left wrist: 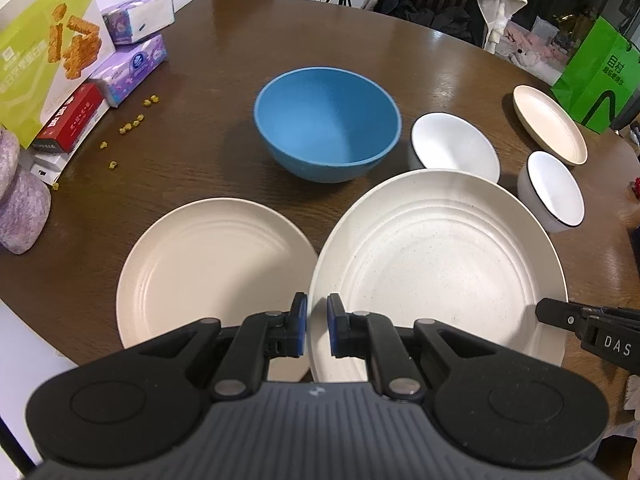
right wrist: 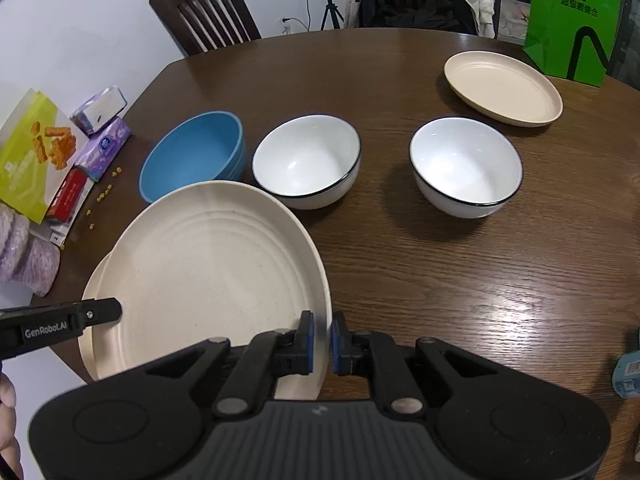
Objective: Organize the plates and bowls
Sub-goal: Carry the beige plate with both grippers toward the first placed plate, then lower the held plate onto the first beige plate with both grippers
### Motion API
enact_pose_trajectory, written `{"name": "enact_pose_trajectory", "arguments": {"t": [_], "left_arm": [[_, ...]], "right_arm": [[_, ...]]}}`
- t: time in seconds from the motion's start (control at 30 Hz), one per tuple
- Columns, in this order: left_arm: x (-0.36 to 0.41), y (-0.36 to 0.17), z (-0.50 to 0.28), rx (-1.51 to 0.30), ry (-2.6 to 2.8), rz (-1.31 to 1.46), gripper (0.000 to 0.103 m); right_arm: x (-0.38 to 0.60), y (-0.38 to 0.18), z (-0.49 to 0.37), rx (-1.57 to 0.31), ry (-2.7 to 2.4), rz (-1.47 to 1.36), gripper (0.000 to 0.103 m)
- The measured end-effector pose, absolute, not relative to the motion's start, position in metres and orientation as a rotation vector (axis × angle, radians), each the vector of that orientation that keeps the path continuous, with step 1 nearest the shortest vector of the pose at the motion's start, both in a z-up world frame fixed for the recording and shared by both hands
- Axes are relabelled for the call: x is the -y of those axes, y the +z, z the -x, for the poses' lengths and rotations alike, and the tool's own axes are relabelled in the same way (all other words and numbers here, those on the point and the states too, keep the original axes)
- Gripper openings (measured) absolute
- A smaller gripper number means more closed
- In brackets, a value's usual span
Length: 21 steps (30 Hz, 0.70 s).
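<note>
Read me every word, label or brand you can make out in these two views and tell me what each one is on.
"DAS": on the right gripper arm, seen from the left wrist view.
"GenRobot.AI": on the left gripper arm, seen from the right wrist view.
"目村": large white characters on the green bag; the smaller line beneath is too blurred to read.
Yellow-green snack box, purple tissue packs, red box: print too small or blurred.

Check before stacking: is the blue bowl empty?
Empty: the blue bowl stands upright and its bare inside shows down to the bottom.
</note>
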<state>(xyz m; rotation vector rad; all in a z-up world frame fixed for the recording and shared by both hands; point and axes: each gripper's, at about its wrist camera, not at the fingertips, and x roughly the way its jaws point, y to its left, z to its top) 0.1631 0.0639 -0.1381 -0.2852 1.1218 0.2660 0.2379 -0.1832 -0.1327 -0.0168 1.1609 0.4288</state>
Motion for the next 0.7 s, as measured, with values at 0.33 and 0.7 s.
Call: {"name": "enact_pose_trajectory", "arguments": {"t": [0.33, 0.7], "left_arm": [[-0.086, -0.143, -0.157, -1.140, 0.264, 0.274, 0.011], [-0.110, -0.151, -0.157, -1.154, 0.249, 0.253, 0.011]], "right_arm": [[0.157, -0.138, -0.232, -1.173, 0.437, 0.017, 0.008], [0.131, -0.147, -0.233, -1.189, 0.437, 0.011, 0.008]]}}
